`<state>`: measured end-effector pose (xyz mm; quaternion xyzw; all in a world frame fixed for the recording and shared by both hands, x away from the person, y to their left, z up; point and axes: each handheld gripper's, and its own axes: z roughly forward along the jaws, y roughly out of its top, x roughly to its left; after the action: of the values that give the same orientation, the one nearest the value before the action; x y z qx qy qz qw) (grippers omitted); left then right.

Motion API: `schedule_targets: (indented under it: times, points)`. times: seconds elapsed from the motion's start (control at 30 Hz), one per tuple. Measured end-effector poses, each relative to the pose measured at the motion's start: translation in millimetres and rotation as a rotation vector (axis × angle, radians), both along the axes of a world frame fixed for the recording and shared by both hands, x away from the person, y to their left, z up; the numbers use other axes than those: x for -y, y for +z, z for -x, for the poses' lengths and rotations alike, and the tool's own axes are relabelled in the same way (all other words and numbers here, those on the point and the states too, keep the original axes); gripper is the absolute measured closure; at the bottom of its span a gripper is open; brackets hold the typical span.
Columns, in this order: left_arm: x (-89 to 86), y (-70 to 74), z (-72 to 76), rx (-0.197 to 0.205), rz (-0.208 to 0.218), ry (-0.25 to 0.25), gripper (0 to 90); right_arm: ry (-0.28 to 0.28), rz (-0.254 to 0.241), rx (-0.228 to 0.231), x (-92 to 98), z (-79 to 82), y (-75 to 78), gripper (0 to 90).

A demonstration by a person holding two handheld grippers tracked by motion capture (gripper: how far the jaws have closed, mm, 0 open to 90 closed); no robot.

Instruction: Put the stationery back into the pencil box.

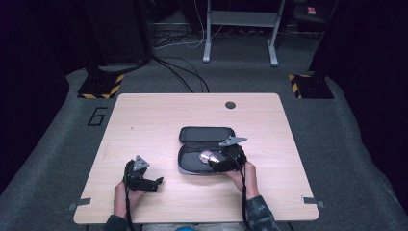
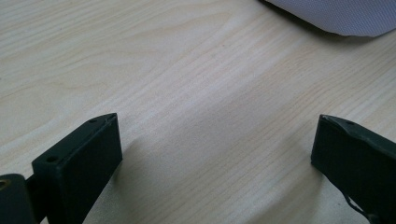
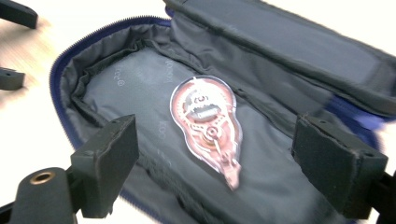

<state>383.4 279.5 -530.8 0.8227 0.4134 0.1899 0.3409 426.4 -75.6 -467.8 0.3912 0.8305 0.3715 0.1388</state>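
The step in hand looks like the release of a correction tape dispenser [image 3: 208,127] into the open pencil case [image 3: 116,88], so the point now is a clean retreat. In the right gripper view the dispenser lies flat on the grey lining of the case's near half, between and just beyond the two black jaws, its narrow tip turned toward the camera. The right gripper [image 3: 215,163] has its jaws spread wide, and neither pad touches the dispenser; it rests on the lining by itself.

To finish well, lift the right gripper [image 1: 225,162] straight away from the lining with the jaws kept apart, so no pad catches the dispenser's clear shell or drags the fabric. Mind the zipper edge on the jaws' left and the raised lid half beyond the dispenser: a sideways exit could snag either and tip the case.

The left gripper [image 2: 215,140] hovers over bare table [image 2: 177,70], jaws wide apart with nothing between them; a corner of the case shows ahead of it and to its right. In the high view the left gripper [image 1: 144,179] sits well apart from the case [image 1: 207,134]. If the case shifts during the retreat, that hand is placed to steady the case's near wall
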Motion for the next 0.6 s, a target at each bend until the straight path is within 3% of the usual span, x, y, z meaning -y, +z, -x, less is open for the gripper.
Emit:
schedule_targets:
  times: [0.3,0.6]
  points:
    - [0.0,0.0,0.0,0.000,0.000,0.000,1.8,-0.071,-0.001,0.050,40.6,23.8,16.2,12.0]
    - [0.0,0.0,0.0,0.000,0.000,0.000,1.8,-0.174,0.021,0.072,85.9,44.0,10.6,11.6]
